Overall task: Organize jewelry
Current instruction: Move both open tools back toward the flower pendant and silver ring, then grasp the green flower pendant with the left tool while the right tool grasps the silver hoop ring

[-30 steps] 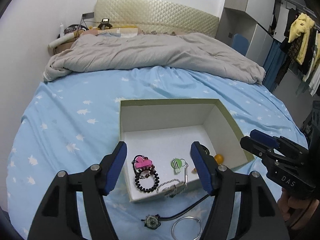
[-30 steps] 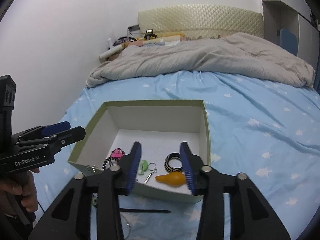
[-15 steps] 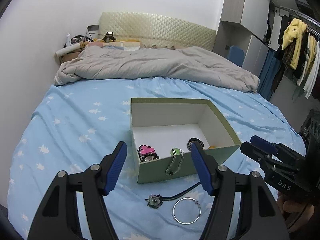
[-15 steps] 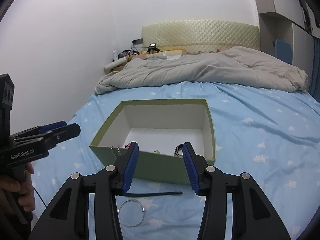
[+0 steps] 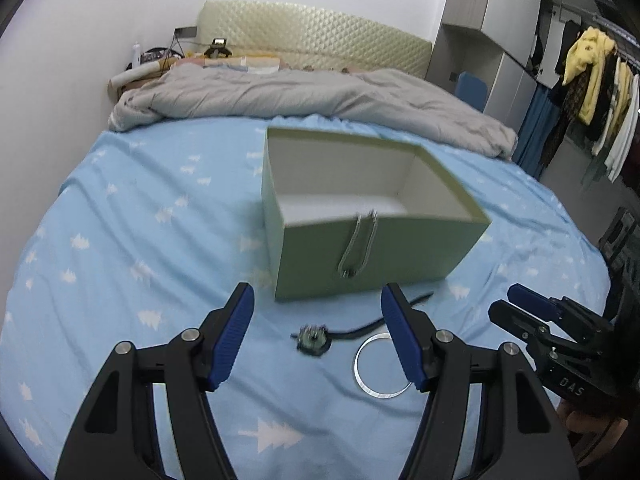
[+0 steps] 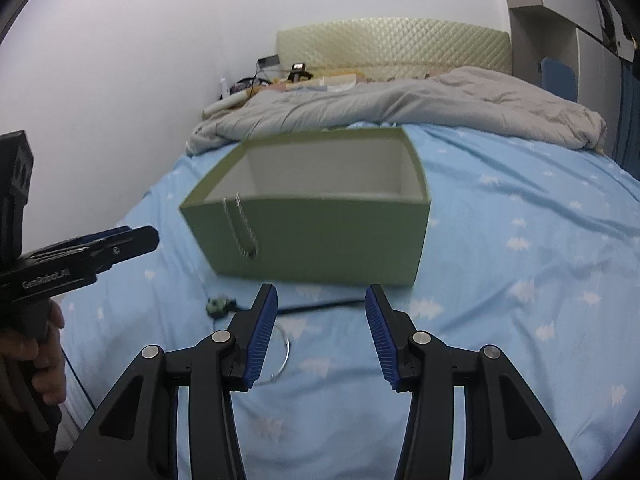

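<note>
A green box (image 5: 372,256) sits open on the blue star-print bedsheet (image 5: 132,232), a silver chain (image 5: 358,246) draped over its near wall. Just in front of it on the sheet lie a small pendant on a black cord (image 5: 313,337) and a silver ring bangle (image 5: 380,366). Both the left gripper (image 5: 316,326) and the right gripper (image 6: 322,314) hover near these with their jaws spread and nothing between them.

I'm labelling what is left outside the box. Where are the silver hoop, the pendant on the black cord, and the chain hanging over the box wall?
silver hoop (image 5: 382,366), left wrist view, on its rim.
pendant (image 5: 313,338), left wrist view, on its round face.
chain (image 6: 243,229), right wrist view, on the loop hanging outside the front wall.
</note>
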